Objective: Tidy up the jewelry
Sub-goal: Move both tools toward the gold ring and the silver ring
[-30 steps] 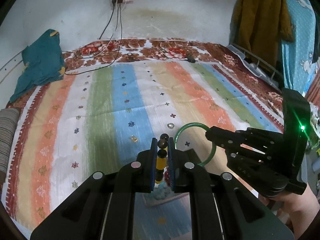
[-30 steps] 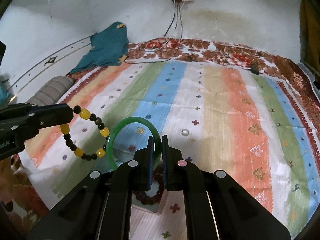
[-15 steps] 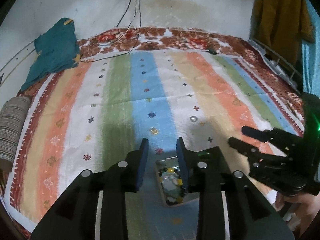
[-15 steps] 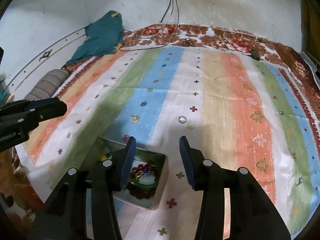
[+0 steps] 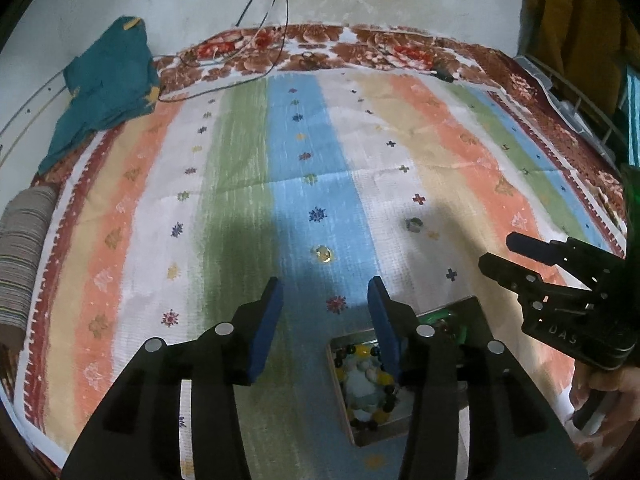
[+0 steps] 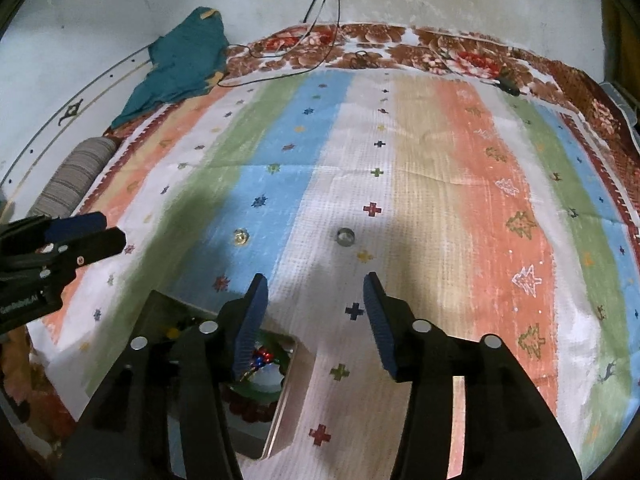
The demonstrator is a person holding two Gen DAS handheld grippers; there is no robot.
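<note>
The left gripper (image 5: pixel 326 300) hangs over the striped cloth (image 5: pixel 360 152) with its blue pads spread wide and nothing between them. The right gripper (image 6: pixel 314 300) is likewise spread and empty. A box (image 5: pixel 340 392) sits under the left gripper's right finger and under the right gripper's left finger; in it lie a beaded bracelet (image 5: pixel 384 380) with yellow and dark beads and a green bangle (image 5: pixel 444 316). Ahead of both grippers, two rings rest on the cloth: a gold ring (image 5: pixel 321 255) and a silver ring (image 6: pixel 345 237), well apart from each other.
</note>
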